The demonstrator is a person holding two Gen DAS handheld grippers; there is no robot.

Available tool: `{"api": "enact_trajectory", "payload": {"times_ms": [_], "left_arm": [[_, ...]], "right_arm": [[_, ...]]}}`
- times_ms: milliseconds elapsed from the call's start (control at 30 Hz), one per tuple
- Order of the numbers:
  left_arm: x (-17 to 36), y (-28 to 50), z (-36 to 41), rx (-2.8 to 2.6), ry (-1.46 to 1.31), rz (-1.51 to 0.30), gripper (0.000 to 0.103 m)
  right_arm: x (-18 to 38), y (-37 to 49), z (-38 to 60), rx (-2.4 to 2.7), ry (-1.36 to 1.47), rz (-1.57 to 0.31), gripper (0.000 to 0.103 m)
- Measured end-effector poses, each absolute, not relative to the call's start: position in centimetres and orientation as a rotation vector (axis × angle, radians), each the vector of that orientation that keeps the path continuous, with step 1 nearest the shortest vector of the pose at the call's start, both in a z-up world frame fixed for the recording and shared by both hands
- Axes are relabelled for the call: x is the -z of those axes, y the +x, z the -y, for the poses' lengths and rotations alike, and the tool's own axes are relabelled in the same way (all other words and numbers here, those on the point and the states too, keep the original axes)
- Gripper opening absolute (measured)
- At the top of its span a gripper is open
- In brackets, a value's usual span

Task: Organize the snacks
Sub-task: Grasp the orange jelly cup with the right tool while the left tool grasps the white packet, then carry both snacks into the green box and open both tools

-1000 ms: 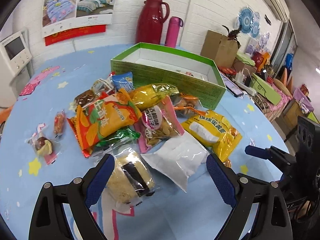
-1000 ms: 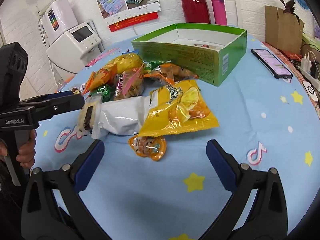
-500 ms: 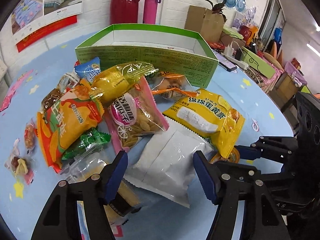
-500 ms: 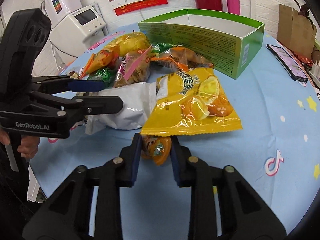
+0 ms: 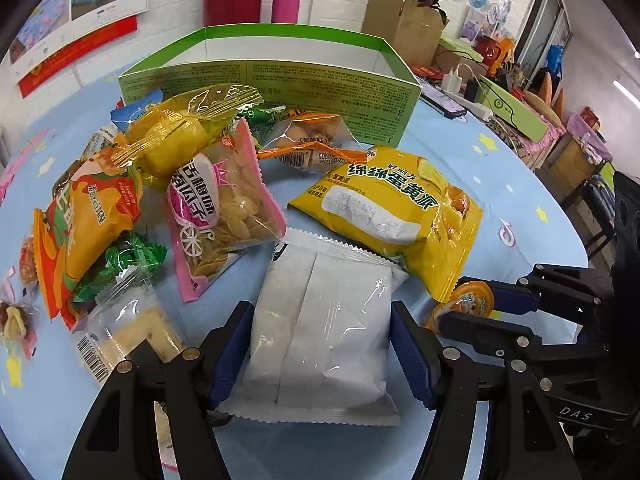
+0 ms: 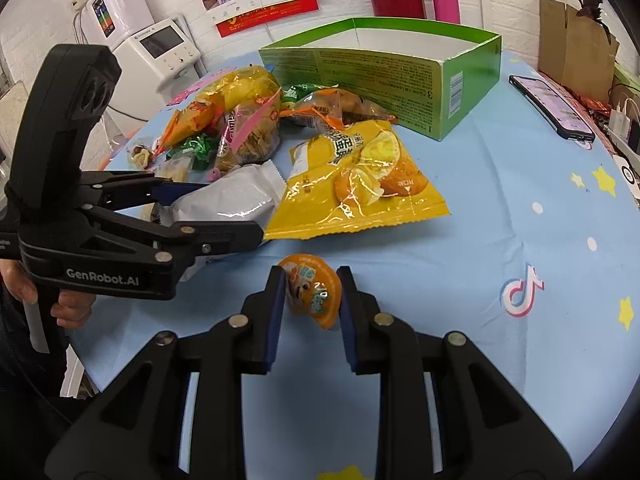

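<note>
Snacks lie heaped on the blue tablecloth [image 6: 520,208] ahead of both my grippers, with the green box [image 5: 280,80] standing open at the far side of the heap. Far to the left of my left gripper [image 5: 320,344] sits a small wrapped sweet [image 5: 14,318]; closer in, just left of my left jaw, a clear packet [image 5: 124,324] with a barcode lies flat, and beyond it an orange bag [image 5: 88,220] rests over a green-wrapped candy [image 5: 128,256]. Ahead and a little left of my jaws lies a pink-edged bag of chips [image 5: 224,208], and over its far end leans a shiny yellow packet [image 5: 184,136]. My left jaws are clamped on the white pouch [image 5: 320,328], one blue pad pressed against each long side, the pouch's near end lying between the black fingers. Straight beyond the pouch, touching its far right corner, lies the big yellow bag [image 5: 392,208], and past that an orange-trimmed clear packet [image 5: 316,144] rests against the box wall. To the right, my right gripper [image 6: 310,300] is closed on the orange jelly cup [image 6: 312,292], pads on both sides of it, with the cup tilted and its printed lid facing me; I cannot tell whether it touches the cloth. The yellow bag lies just ahead of these jaws, and a phone [image 6: 552,104] lies far ahead to their right, near the table's edge.
</note>
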State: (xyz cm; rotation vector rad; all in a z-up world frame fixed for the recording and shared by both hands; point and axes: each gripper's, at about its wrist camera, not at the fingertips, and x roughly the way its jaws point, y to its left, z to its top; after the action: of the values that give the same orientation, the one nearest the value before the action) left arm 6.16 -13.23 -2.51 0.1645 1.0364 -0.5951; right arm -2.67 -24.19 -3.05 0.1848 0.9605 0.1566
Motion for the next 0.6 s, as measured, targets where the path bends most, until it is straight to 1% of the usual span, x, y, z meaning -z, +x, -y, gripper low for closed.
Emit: {"api": "enact_trajectory", "payload": {"times_ms": [33,67,100,167,333,467,600], "left_arm": [[2.5,6.1,13.2,0.591,0.162,-1.034,0.067],[2.6,6.2,13.3,0.587,0.159,-1.03,0.063],[2.5,6.1,13.2,0.585,0.147,-1.027,0.058],[2.5,5.9,12.9,0.576,0.124,-1.031,0.057],[0.5,4.8,11.8,0.589,0.092,-0.992,0.056],[-2.9,4.1,11.0,0.585,0.087,-0.897,0.056],[-6.4,5.3,10.7,0.578,0.059,-0.81,0.056]], "right_arm": [[3.0,-2.8,24.2,-0.155,0.187,-0.959,0.028],[3.0,-2.8,24.2,-0.149,0.184,-0.959,0.025],[3.0,-2.8,24.1,-0.146,0.181,-0.958,0.025],[2.8,-3.0,24.2,-0.141,0.182,-0.964,0.025],[0.2,-4.2,23.7,-0.187,0.168,-0.911,0.025],[-3.3,-4.7,23.6,-0.185,0.127,-0.814,0.025],[-5.9,-3.5,24.8,-0.123,0.111,-0.724,0.025]]}}
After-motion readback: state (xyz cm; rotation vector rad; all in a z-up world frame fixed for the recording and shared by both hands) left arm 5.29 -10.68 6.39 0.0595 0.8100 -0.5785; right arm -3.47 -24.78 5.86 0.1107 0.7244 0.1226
